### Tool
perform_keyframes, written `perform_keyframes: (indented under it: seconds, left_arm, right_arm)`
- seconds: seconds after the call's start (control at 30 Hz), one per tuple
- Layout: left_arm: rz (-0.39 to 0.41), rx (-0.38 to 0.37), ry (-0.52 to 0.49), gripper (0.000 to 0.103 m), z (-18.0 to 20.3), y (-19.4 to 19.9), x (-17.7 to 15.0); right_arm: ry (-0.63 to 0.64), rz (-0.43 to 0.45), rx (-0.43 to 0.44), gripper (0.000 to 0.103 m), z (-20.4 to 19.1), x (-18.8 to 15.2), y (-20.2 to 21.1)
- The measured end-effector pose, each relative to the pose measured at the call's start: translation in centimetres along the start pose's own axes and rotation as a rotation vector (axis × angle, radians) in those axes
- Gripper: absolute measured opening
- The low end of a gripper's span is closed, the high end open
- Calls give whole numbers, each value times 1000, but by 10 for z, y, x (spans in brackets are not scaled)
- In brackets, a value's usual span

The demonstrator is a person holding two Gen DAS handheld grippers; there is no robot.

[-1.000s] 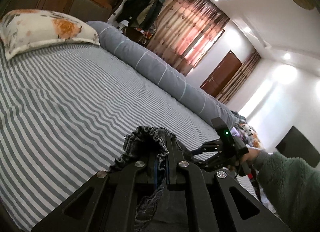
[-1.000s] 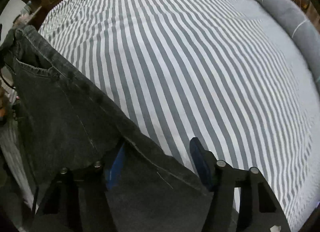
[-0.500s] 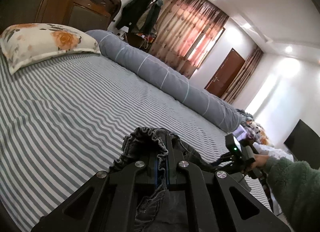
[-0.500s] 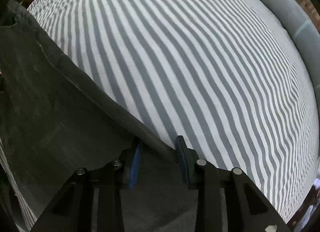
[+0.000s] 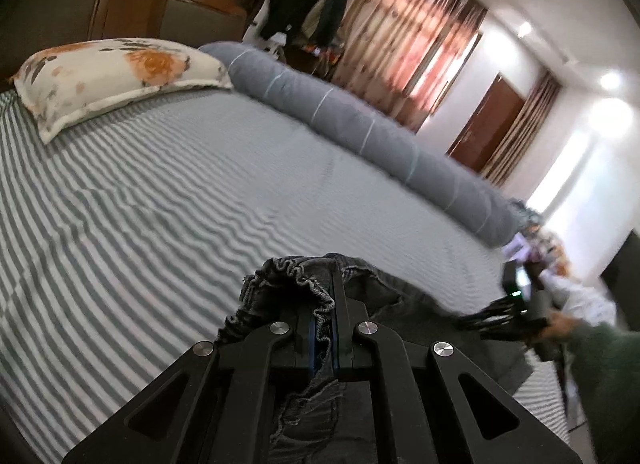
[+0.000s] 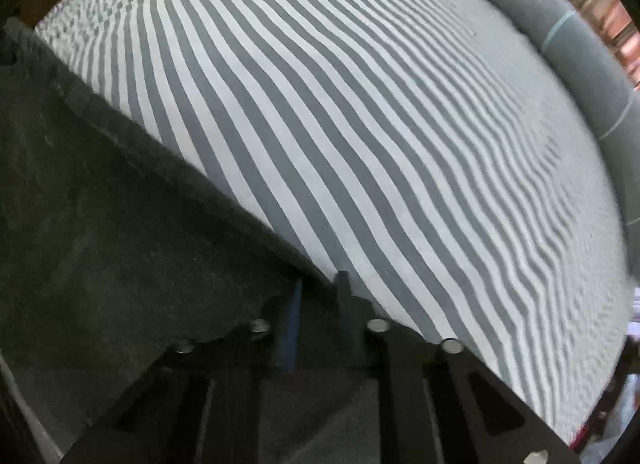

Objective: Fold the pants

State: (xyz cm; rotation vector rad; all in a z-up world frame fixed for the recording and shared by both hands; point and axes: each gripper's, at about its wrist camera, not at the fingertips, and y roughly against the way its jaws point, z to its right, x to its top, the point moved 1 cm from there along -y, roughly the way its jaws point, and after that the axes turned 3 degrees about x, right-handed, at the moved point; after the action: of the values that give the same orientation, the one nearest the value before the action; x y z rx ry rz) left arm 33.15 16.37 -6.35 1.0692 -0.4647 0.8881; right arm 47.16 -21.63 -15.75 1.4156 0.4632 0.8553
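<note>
Both grippers' fingers pinch dark denim pants; right just closed.

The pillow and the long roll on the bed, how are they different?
The pillow is white with orange flowers; the long roll is plain grey-blue with thin pale rings around it. The pillow is short and flat and lies at the head of the bed, by the wooden headboard; the long roll is round and stretches along the bed's far side. Both look soft and both rest on the striped sheet.
</note>
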Motion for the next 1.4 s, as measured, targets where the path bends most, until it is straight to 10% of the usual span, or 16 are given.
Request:
perform_keyframes:
  seconds: [0.47, 0.9, 1.4]
  left_arm:
    - [-203, 25, -110, 5, 0, 7, 7]
    - [-271, 48, -405, 6, 11, 93, -52]
    - [-459, 100, -258, 15, -30, 110, -133]
  right_arm:
    - [-271, 94, -270, 3, -83, -98, 107]
    - [-507, 181, -217, 2, -186, -213, 146]
    - [-636, 148, -129, 10, -240, -270, 108]
